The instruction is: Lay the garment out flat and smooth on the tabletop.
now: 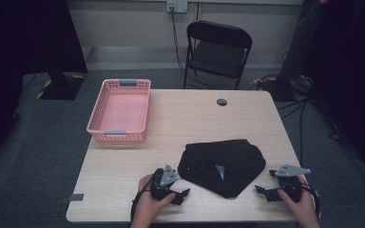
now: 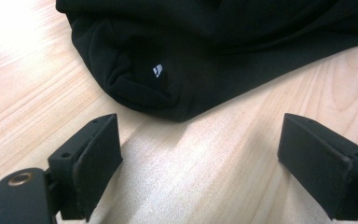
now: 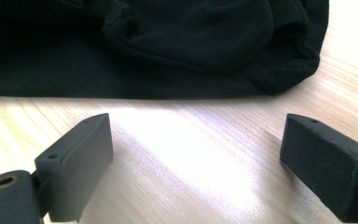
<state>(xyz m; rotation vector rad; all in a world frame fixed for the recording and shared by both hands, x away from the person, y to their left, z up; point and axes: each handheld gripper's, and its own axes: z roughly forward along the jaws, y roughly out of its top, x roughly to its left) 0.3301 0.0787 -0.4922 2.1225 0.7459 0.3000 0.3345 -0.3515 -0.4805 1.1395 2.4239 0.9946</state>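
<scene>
Item: black garment (image 1: 222,166), loosely bunched, lying on the near half of the bench (image 1: 180,118), slightly right of centre. One corner points toward the near edge; a small pale tag or label shows in a fold on top. In the left gripper view a rolled hem with a small white mark (image 2: 156,71) faces the fingers.

Item: left gripper (image 1: 183,194), held by a hand at the near edge, just left of the garment's near-left side. Fingers (image 2: 91,161) spread wide, nothing between them, bare wood below. Apart from the cloth, aimed at the rolled hem; this placement suggests an approach to pinch that edge.

Item: right gripper (image 1: 262,191), held by the other hand at the near-right, just beside the garment's near-right edge. Fingers (image 3: 77,161) likewise spread wide and empty. They face a straight fold line, with a bunched lobe to the right.

Item: pink basket (image 1: 120,110), far left on the bench, empty, well apart from the garment. Likely the destination, hence its clear mouth.

Judgement: the grippers flank the cloth symmetrically, probably so that both sides can be lifted or folded together.

Background: folding chair (image 1: 217,51) beyond the far edge.
</scene>
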